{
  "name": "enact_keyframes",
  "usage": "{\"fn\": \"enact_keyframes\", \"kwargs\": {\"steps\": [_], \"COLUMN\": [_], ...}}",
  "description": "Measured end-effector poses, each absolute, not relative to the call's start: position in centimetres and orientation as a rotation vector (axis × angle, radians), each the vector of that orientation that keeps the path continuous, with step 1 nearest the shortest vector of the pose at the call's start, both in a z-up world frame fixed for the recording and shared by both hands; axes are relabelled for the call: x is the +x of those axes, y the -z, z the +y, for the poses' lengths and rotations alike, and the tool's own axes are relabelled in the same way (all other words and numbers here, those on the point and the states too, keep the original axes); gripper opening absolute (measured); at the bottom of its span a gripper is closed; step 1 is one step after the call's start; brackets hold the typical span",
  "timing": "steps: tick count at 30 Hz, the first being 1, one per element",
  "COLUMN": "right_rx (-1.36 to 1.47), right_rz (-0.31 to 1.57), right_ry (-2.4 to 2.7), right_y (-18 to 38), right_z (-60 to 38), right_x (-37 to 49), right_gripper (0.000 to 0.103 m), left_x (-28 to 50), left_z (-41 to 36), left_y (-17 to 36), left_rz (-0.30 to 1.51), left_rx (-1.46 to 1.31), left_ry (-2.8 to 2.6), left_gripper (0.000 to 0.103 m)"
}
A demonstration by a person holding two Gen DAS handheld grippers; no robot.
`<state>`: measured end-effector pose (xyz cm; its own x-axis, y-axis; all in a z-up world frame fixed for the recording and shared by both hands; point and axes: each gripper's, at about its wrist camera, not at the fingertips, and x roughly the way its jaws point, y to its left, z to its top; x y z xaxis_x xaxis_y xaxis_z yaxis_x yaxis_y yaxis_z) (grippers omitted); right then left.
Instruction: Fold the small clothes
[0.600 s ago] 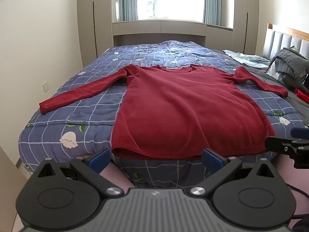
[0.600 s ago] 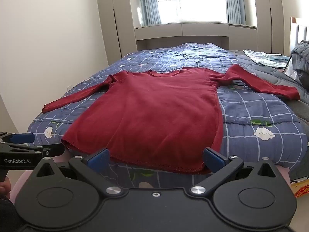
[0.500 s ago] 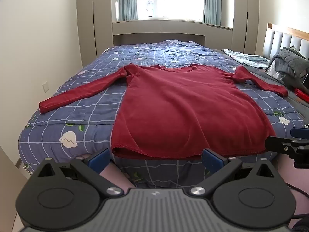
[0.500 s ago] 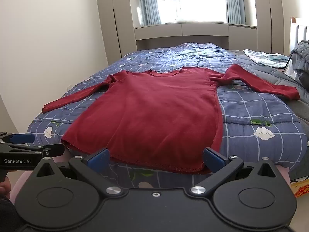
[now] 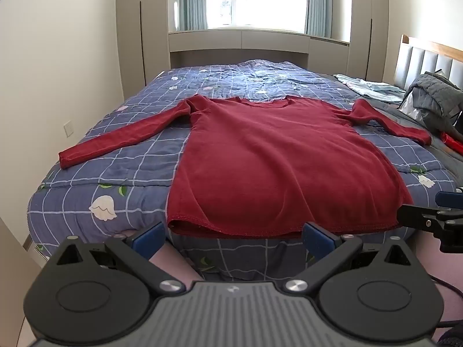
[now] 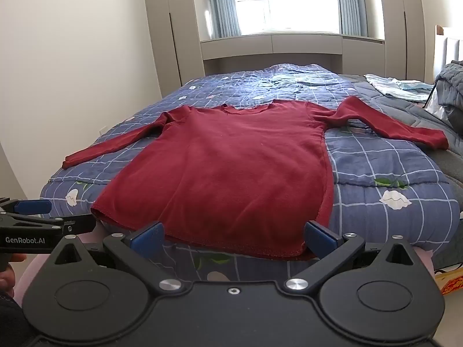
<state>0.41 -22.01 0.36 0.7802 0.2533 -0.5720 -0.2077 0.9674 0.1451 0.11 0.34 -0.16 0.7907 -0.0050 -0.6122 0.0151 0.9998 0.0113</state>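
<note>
A dark red long-sleeved top (image 5: 277,159) (image 6: 240,162) lies flat on the bed, neck away from me, both sleeves spread out to the sides, hem at the near edge. My left gripper (image 5: 233,240) hovers open just short of the hem's left part, its blue pads (image 5: 147,238) wide apart with nothing between them. My right gripper (image 6: 233,238) is open as well, in front of the hem's right part, and holds nothing. Each gripper shows at the edge of the other's view.
The bed (image 5: 115,173) carries a blue checked quilt with flower prints. A grey jacket (image 5: 434,101) and light folded cloth (image 5: 370,89) lie near the headboard on the right. A wall (image 5: 58,72) flanks the bed's left side, cabinets and a window stand behind.
</note>
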Motion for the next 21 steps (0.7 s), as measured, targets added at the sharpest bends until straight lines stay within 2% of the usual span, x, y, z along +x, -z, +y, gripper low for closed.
{"fn": "enact_keyframes", "kwargs": {"steps": [21], "right_rx": [0.076], "right_rz": [0.634], "right_ry": [-0.248], "right_y": [-0.1], "right_z": [-22.19], "right_x": [0.42], "right_gripper": [0.103], "left_x": [-0.14], "left_z": [0.27], "left_y": [-0.04], "left_rz": [0.645], "left_rx": [0.003], "left_ry": [0.019], "left_gripper": [0.103]}}
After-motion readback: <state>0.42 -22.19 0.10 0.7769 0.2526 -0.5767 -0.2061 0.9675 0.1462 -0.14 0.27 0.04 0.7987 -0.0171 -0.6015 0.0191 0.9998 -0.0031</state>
